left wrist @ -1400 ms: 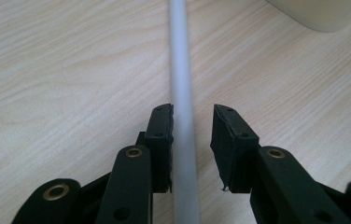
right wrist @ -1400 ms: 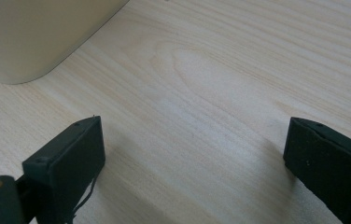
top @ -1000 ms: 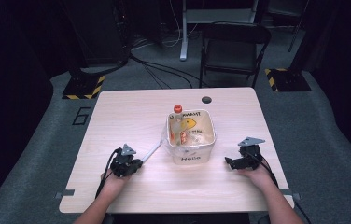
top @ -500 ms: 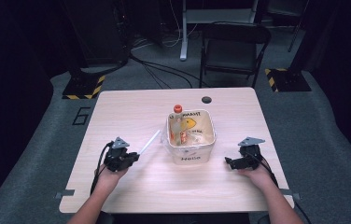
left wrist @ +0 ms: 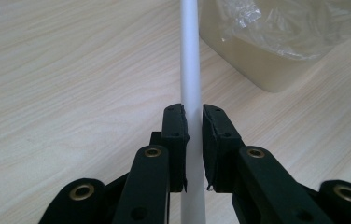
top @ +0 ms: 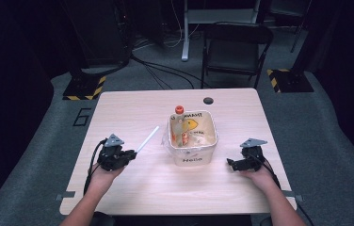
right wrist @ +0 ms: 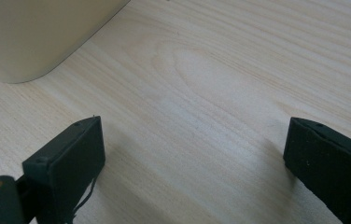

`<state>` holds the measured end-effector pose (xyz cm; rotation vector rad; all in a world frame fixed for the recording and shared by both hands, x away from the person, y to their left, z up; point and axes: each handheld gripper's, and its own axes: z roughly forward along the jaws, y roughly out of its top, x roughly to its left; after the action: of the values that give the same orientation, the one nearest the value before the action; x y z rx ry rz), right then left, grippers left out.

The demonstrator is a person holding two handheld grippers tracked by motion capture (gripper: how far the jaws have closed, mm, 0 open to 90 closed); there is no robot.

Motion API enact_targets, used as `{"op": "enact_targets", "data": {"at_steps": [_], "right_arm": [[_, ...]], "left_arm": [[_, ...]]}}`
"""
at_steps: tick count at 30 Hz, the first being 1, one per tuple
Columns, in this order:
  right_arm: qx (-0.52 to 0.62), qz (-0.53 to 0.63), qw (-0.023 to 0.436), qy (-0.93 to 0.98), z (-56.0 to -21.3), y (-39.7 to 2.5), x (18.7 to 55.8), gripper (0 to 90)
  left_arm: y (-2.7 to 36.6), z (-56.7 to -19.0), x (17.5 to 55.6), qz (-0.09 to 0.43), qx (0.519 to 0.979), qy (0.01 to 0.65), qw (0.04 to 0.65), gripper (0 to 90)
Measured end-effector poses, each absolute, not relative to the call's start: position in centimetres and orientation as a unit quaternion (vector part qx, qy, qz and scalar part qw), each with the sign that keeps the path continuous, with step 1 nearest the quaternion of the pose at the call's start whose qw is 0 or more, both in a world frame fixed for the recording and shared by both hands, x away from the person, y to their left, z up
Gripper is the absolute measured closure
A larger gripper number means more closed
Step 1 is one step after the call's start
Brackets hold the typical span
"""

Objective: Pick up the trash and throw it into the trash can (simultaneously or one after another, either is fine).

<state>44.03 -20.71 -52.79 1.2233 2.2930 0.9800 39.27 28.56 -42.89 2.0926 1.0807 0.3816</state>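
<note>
Nearest, the left gripper (left wrist: 192, 135) pinches a white tube (left wrist: 191, 60) between its pads, a grip clear in the left gripper view; from above, the tube (top: 147, 139) slants toward the beige tub (top: 193, 155). The right gripper (right wrist: 192, 154) rests with jaws spread wide over bare table (right wrist: 220, 84). Farther off, the high view shows what is probably a bottle (top: 180, 123) in the tub.
</note>
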Motion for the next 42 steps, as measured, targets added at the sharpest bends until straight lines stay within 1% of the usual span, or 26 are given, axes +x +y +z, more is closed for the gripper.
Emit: {"op": "enact_targets", "data": {"at_steps": [18, 42], "right_arm": [[0.433, 0.347, 0.181, 0.812, -52.8, -20.7, 44.0, 4.4], [0.433, 0.347, 0.181, 0.812, -52.8, -20.7, 44.0, 4.4]], "left_arm": [[28.9, -39.8, 37.4, 0.151, 0.825, 0.396, 0.374, 79.9], [27.1, -37.1, 35.3, 0.134, 0.845, 0.352, 0.38, 79.8]]}}
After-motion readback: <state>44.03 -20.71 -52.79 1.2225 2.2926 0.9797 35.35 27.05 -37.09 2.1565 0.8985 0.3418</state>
